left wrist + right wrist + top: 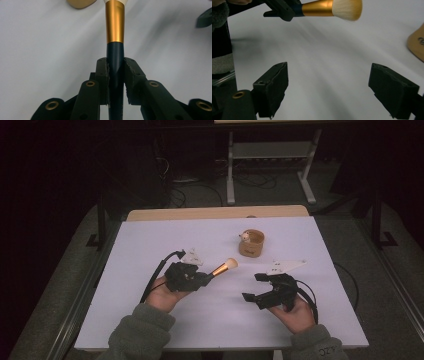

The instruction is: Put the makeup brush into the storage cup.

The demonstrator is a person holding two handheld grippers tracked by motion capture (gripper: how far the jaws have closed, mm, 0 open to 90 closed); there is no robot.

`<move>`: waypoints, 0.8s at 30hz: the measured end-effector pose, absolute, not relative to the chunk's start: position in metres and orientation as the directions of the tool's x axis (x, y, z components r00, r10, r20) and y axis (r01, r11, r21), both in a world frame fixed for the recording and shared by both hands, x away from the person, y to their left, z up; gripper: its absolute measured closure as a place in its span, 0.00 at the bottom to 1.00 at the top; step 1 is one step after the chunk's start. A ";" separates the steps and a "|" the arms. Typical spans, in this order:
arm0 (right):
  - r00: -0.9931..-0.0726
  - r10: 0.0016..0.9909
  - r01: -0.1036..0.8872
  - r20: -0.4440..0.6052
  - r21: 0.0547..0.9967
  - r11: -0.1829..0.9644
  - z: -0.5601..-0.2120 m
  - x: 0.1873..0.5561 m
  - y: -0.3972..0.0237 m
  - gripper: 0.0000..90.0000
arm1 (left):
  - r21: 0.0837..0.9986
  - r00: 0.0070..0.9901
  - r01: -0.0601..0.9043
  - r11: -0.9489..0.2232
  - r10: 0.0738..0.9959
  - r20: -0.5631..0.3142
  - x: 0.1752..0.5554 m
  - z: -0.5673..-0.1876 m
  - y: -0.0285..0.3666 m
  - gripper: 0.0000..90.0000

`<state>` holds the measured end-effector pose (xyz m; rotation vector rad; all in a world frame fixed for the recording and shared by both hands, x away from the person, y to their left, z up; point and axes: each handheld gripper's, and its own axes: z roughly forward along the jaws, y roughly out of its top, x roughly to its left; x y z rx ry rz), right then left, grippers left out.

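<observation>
A makeup brush [224, 267] with a dark handle, gold ferrule [114, 22] and pale bristles [347, 9] is held above the white table. My left gripper [204, 279] is shut on its dark handle [115, 72], the bristle end pointing up and right toward a small tan cup [251, 243]. My right gripper [256, 287] stands open to the right of the brush, with nothing between its jaws [329, 85]. The cup's edge appears in the right gripper view [417, 45] and in the left gripper view [80, 3].
The white tabletop [150, 245] has a wooden strip [215, 213] along its far edge. A small figure [245, 237] sits on the cup's rim. Cables trail from both grippers. A metal stand [270, 165] is on the dark floor beyond the table.
</observation>
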<state>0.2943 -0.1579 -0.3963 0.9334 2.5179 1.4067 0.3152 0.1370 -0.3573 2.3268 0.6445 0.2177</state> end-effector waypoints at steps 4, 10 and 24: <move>-0.812 0.544 0.463 0.210 0.800 0.383 -0.395 0.298 -0.147 0.20 | 0.684 0.871 0.368 -0.630 0.491 -0.017 0.309 -0.353 0.140 0.83; -0.824 0.503 0.473 0.260 0.804 0.361 -0.393 0.305 -0.125 0.23 | 0.717 0.885 0.337 -0.610 0.466 -0.020 0.294 -0.350 0.138 0.83; -0.825 0.405 0.507 0.395 0.834 0.219 -0.386 0.314 -0.114 0.48 | 0.728 0.893 0.343 -0.594 0.446 -0.057 0.291 -0.363 0.128 0.83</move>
